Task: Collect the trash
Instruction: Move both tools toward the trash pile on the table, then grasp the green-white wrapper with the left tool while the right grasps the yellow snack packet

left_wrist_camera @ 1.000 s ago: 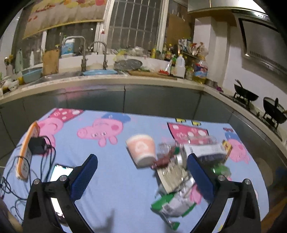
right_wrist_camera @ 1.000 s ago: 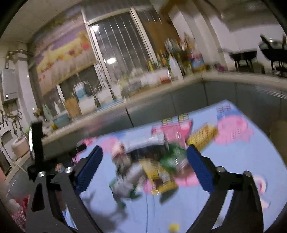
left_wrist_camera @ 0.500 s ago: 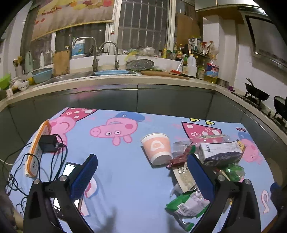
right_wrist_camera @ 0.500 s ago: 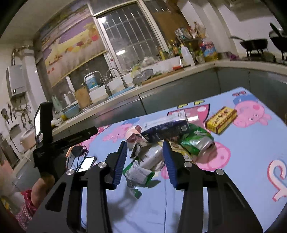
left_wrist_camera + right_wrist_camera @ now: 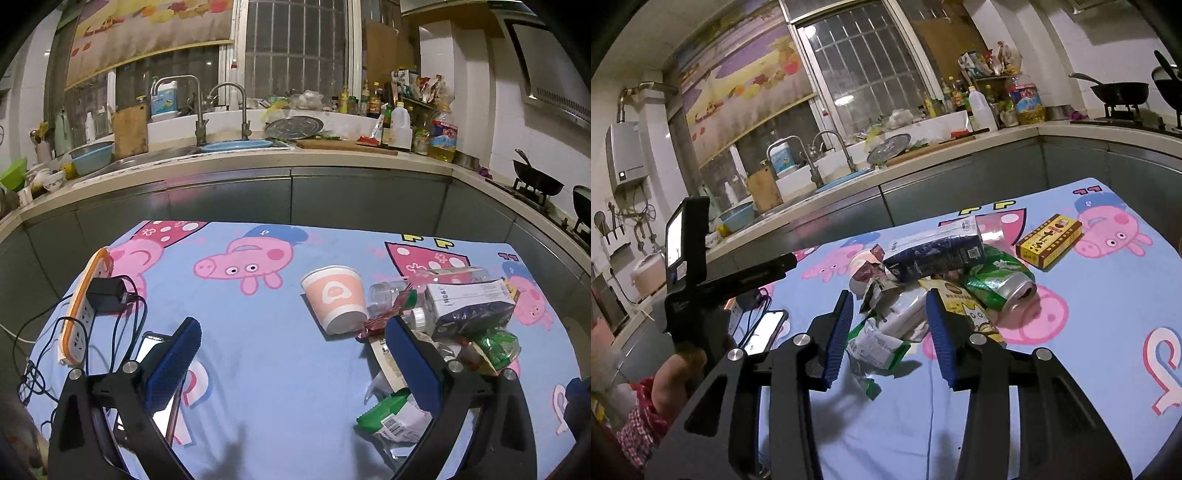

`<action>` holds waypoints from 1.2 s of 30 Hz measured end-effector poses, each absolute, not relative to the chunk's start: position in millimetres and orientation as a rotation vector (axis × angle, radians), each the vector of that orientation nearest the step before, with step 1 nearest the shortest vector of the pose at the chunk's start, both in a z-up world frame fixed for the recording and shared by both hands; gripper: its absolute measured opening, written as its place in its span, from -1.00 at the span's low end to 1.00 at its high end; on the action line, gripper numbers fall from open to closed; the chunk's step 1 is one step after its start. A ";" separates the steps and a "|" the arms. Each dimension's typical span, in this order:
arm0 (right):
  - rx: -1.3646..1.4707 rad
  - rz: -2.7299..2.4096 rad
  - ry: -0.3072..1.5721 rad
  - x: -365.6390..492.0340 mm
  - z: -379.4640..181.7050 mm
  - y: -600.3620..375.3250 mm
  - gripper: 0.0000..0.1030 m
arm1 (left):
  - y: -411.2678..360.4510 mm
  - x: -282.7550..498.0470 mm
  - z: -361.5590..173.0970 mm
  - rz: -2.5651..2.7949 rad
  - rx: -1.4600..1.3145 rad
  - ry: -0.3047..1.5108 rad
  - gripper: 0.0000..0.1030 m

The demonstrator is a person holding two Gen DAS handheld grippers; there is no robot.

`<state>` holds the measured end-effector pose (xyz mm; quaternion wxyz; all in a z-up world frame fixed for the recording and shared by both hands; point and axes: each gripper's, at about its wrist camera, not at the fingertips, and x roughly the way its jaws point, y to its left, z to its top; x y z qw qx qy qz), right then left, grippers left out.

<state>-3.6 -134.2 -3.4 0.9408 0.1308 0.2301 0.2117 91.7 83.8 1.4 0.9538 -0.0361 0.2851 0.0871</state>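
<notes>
Trash pile (image 5: 923, 291) on the blue tabletop (image 5: 1089, 369).
My right tongs (image 5: 892, 328) have just been closing, a crinkly wrapper (image 5: 905, 317) between them; my left tongs (image 5: 291, 354) are spread wide.

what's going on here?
A person holds a gripper in each hand over a trash pile on a cartoon tablecloth. The right gripper, which has just been closing, now brackets a crumpled wrapper without clearly clamping it. The left gripper is wide open, empty, near the paper cup.
</notes>
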 end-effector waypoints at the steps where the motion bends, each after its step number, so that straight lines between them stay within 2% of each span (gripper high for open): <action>1: 0.264 0.431 0.469 -3.5 -3.4 -134.1 -0.21 | 83.7 92.2 0.8 0.176 -0.074 0.581 0.93; 14: 0.242 0.375 0.579 10.0 -39.3 -142.1 -0.21 | 86.1 90.6 -19.1 0.014 -0.125 0.638 0.88; 23: 0.225 0.372 0.656 23.2 -60.7 -137.3 -0.21 | 54.8 99.0 -71.5 -0.238 -0.150 0.788 0.93; 30: 0.198 0.349 0.689 30.2 -69.8 -132.3 -0.21 | 58.8 114.9 -98.5 -0.334 -0.282 0.875 0.91; 31: 0.189 0.343 0.691 31.6 -70.6 -131.3 -0.20 | 58.3 116.0 -102.0 -0.351 -0.301 0.886 0.83; 32: 0.180 0.337 0.690 32.8 -71.3 -130.6 -0.20 | 58.1 117.8 -103.6 -0.360 -0.309 0.893 0.62; 33: 0.165 0.328 0.688 34.5 -72.2 -129.2 -0.18 | 57.1 118.7 -106.7 -0.375 -0.320 0.905 0.49; 35: 0.141 0.316 0.685 37.8 -73.5 -127.5 -0.16 | 57.1 119.8 -109.9 -0.398 -0.336 0.919 0.06; 36: 0.123 0.307 0.682 40.6 -74.4 -125.9 -0.11 | 56.4 119.4 -111.4 -0.417 -0.346 0.924 -0.08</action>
